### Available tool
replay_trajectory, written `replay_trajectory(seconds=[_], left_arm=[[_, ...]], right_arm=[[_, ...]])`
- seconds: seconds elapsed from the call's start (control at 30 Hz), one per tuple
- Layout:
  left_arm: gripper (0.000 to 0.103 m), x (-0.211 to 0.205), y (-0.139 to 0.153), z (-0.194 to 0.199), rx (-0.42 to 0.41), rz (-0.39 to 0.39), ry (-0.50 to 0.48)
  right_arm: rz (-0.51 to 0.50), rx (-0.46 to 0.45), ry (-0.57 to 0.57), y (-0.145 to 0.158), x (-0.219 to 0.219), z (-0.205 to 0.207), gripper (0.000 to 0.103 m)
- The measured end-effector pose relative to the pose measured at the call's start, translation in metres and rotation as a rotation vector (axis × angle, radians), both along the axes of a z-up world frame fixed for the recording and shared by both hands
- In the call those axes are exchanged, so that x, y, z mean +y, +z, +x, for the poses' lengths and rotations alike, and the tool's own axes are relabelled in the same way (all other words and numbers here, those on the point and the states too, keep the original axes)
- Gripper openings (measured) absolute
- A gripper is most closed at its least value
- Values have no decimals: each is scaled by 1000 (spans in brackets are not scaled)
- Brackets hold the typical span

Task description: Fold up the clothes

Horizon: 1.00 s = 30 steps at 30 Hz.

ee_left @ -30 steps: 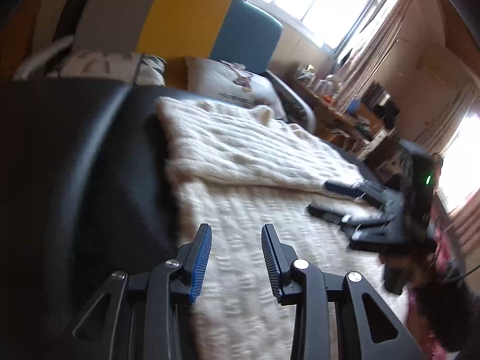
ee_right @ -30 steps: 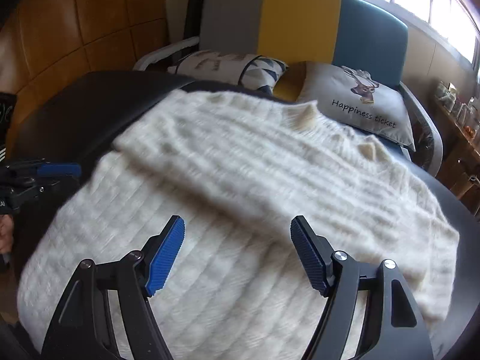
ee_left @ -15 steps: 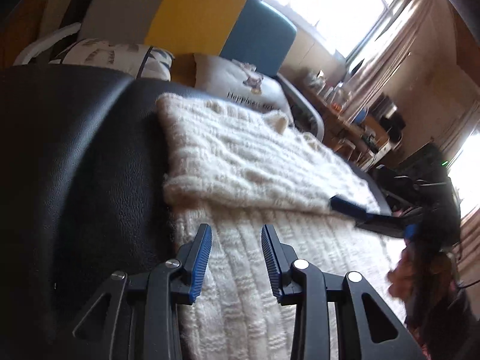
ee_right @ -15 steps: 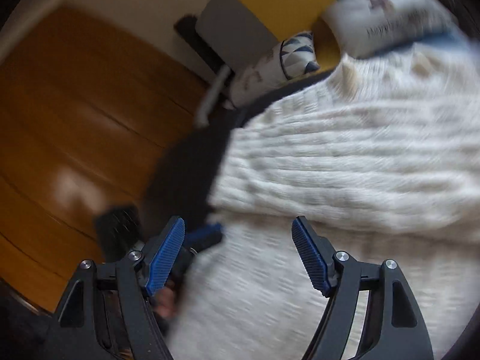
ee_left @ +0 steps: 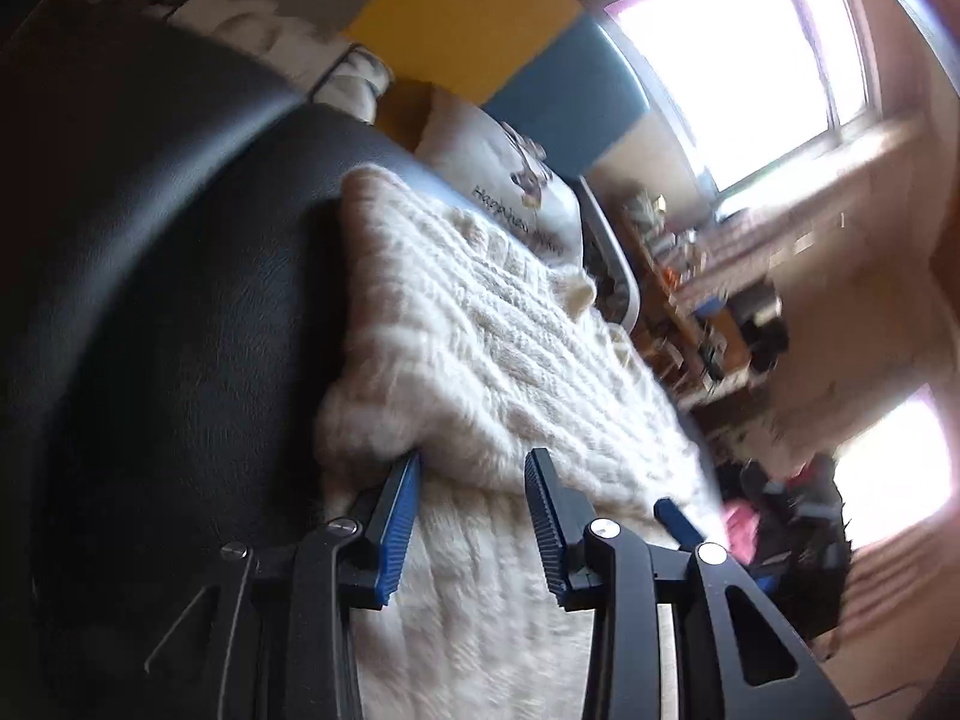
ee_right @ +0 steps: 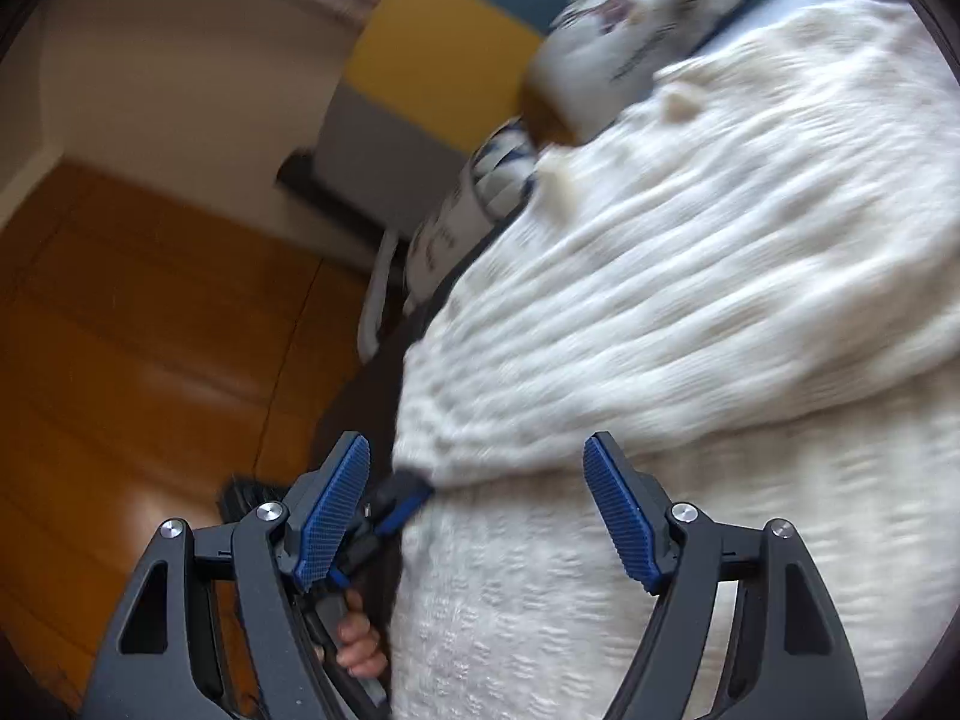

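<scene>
A cream knitted sweater [ee_left: 480,330] lies spread on a black leather surface [ee_left: 150,300], with one part folded over its body. My left gripper [ee_left: 471,462] is open at the near corner of that folded part. Its left tip touches the corner from beneath, and nothing is pinched. My right gripper [ee_right: 477,444] is open wide just above the same folded edge of the sweater [ee_right: 690,300], holding nothing. In the right wrist view one of the left gripper's fingers [ee_right: 411,492] shows at the fold corner, with a person's hand [ee_right: 360,645] below it.
An armchair with a grey, yellow and blue back [ee_left: 456,18] stands behind the surface, with printed cushions [ee_left: 516,192] on it. A cluttered desk [ee_left: 690,288] sits under bright windows at the right. A wooden wall panel [ee_right: 150,330] is to the left.
Both wrists have rolled, so both views now tilt. My left gripper has moved forward to the fold corner. My right gripper has swung left along the sweater toward the left gripper.
</scene>
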<state>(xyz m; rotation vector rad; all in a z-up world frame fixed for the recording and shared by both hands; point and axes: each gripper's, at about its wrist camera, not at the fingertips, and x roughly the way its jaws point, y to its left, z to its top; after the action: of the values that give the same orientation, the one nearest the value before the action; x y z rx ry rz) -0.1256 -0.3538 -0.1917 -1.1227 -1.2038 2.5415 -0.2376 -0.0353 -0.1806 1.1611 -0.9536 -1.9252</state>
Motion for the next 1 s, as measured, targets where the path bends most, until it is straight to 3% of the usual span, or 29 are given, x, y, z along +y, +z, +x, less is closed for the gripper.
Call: replay_trajectory(seconds=[0.1, 0.23, 0.3, 0.43, 0.57, 0.73, 0.87, 1.0], left_arm=[[36, 5, -1, 13, 3, -42, 20], [36, 8, 1, 8, -13, -93, 27], [36, 7, 0, 3, -28, -64, 39], [37, 6, -3, 6, -33, -22, 82], [37, 4, -7, 12, -31, 15, 110], [37, 6, -7, 20, -38, 29, 99], [37, 8, -3, 15, -47, 8, 86], [37, 10, 0, 14, -49, -5, 80]], right_arm=[[4, 8, -77, 2, 30, 4, 77], [161, 32, -184, 4, 56, 3, 76], [218, 34, -212, 5, 60, 0, 66], [212, 1, -260, -1, 70, -5, 65], [93, -27, -287, -14, 94, -1, 65], [49, -38, -298, -22, 93, -9, 63], [181, -41, -291, -23, 78, -18, 16], [263, -27, -297, -23, 73, -18, 11]])
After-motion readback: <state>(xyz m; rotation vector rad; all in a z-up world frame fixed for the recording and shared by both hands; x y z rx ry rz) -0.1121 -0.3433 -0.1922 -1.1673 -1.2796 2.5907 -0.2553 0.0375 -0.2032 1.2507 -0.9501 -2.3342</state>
